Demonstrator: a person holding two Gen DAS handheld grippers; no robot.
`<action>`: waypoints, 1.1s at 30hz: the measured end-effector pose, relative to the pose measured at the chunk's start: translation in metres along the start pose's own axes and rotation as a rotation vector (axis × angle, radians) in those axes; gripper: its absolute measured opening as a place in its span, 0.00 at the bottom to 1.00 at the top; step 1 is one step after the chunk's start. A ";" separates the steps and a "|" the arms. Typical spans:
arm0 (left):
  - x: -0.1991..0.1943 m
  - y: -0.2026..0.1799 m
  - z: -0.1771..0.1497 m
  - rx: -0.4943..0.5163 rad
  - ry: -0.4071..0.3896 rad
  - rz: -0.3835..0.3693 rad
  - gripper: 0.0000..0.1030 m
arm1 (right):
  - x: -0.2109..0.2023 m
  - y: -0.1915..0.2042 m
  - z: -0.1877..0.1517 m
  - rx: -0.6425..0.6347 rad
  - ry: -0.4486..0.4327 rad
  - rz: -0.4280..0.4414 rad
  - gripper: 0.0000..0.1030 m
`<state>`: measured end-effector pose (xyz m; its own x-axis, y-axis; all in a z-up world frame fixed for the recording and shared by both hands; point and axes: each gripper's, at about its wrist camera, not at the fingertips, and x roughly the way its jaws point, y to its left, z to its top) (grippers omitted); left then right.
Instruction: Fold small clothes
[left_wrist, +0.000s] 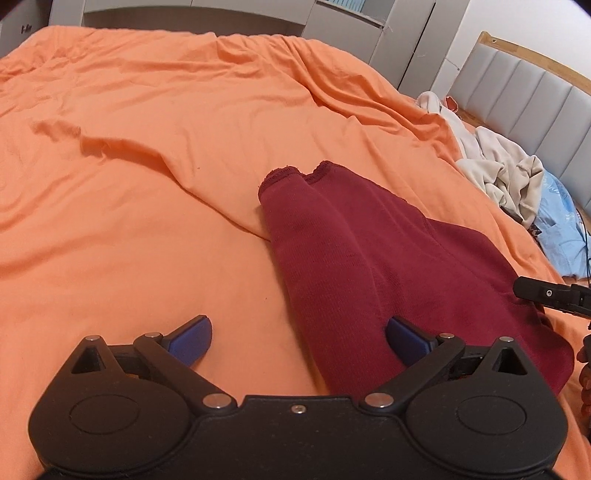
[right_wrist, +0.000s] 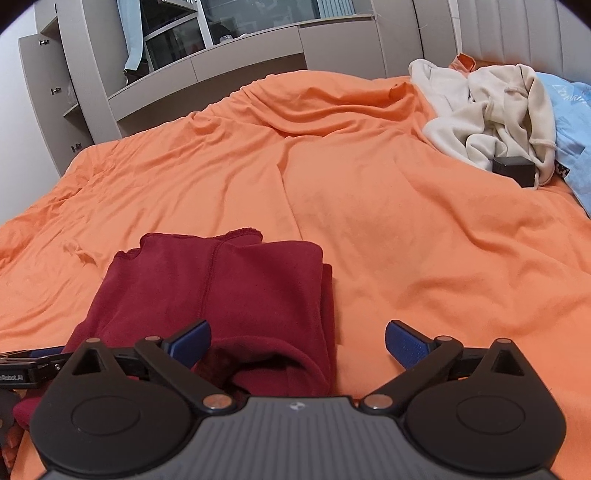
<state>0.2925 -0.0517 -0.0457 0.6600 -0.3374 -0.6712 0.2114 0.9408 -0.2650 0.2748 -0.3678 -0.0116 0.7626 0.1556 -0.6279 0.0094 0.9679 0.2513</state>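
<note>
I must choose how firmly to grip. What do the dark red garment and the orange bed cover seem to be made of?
Dark red garment: soft matte knit, probably cotton or fleece; fine ribbed texture, stitched seam, overlocked hems. Orange bed cover: thin smooth matte fabric, maybe cotton jersey; it lies in soft shallow wrinkles.

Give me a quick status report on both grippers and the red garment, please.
Left gripper and right gripper: jaws open, holding nothing. Dark red garment lies partly folded on the orange bedsheet. Cream clothes pile far off, nothing in the way.
</note>
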 end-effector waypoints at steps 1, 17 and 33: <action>-0.001 -0.001 -0.001 0.004 -0.005 0.005 0.99 | -0.001 0.000 0.000 -0.006 0.009 0.018 1.00; -0.002 0.003 0.000 -0.019 -0.007 -0.012 0.99 | -0.008 0.020 -0.018 -0.220 0.173 0.077 1.00; -0.002 0.006 0.000 -0.034 -0.006 -0.025 0.99 | 0.008 -0.041 0.018 0.162 0.030 0.150 1.00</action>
<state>0.2925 -0.0458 -0.0463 0.6595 -0.3601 -0.6598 0.2032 0.9305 -0.3048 0.2916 -0.4094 -0.0135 0.7437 0.3032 -0.5957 0.0033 0.8895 0.4569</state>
